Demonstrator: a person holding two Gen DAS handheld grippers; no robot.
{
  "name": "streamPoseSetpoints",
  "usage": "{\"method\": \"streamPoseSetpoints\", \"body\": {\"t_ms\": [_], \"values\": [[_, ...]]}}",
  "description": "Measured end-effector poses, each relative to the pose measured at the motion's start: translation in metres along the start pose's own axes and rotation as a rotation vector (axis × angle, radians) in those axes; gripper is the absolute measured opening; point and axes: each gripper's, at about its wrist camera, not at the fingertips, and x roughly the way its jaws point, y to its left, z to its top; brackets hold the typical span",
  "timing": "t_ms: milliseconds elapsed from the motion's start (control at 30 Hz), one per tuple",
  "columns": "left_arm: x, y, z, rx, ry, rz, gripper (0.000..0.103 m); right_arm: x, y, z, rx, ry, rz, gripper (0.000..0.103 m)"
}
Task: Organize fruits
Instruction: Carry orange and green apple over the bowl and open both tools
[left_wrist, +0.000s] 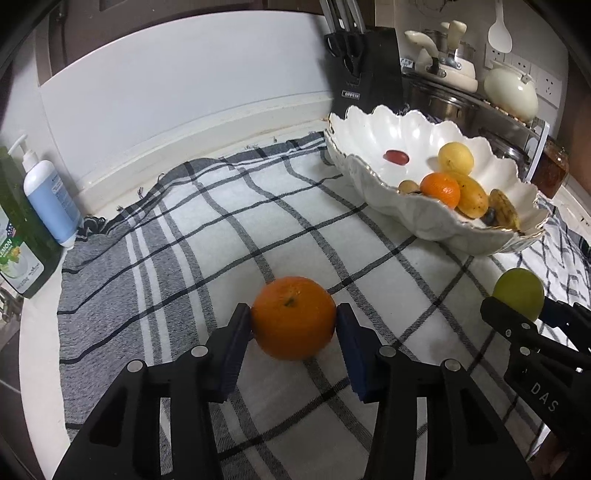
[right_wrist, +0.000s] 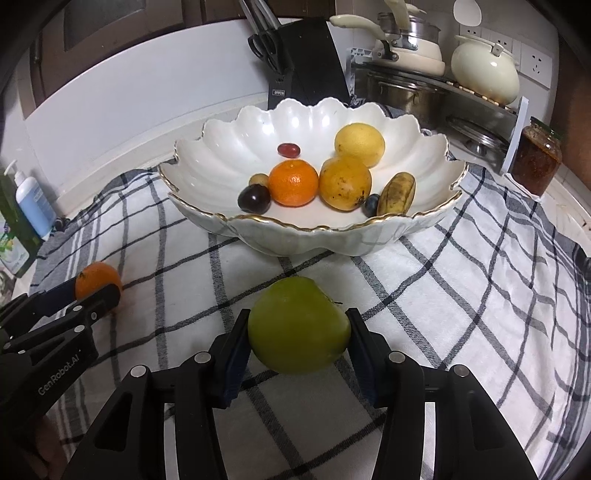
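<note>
- The left gripper (left_wrist: 293, 321) clamps a round orange fruit (left_wrist: 294, 317), both blue pads against its sides, on the black-and-white checked cloth (left_wrist: 184, 229).
- The right gripper (right_wrist: 297, 328) pinches a green pear-shaped fruit (right_wrist: 298, 325) likewise.
- A white scalloped ceramic bowl (right_wrist: 221, 147), fruit inside, sits at twelve o'clock from the green fruit.

My right claw (left_wrist: 532, 314) hides the green fruit's (left_wrist: 520, 297) lower half in the left view; soap bottle (left_wrist: 20, 236) cut by frame edge; its label unreadable.
</note>
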Motion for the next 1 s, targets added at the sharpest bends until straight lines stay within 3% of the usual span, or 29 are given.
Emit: {"method": "streamPoseSetpoints", "body": {"t_ms": [533,1000], "values": [[-0.044,-0.023,0.034,0.016,-0.09,-0.064,0.047,-0.052,-0.02,0.025,0.013,-0.11,-0.01,0.05],[-0.041,-0.051,0.09,0.043,-0.141,-0.109,0.047,-0.057,-0.049,0.079,0.012,-0.186,-0.063,0.05]]}}
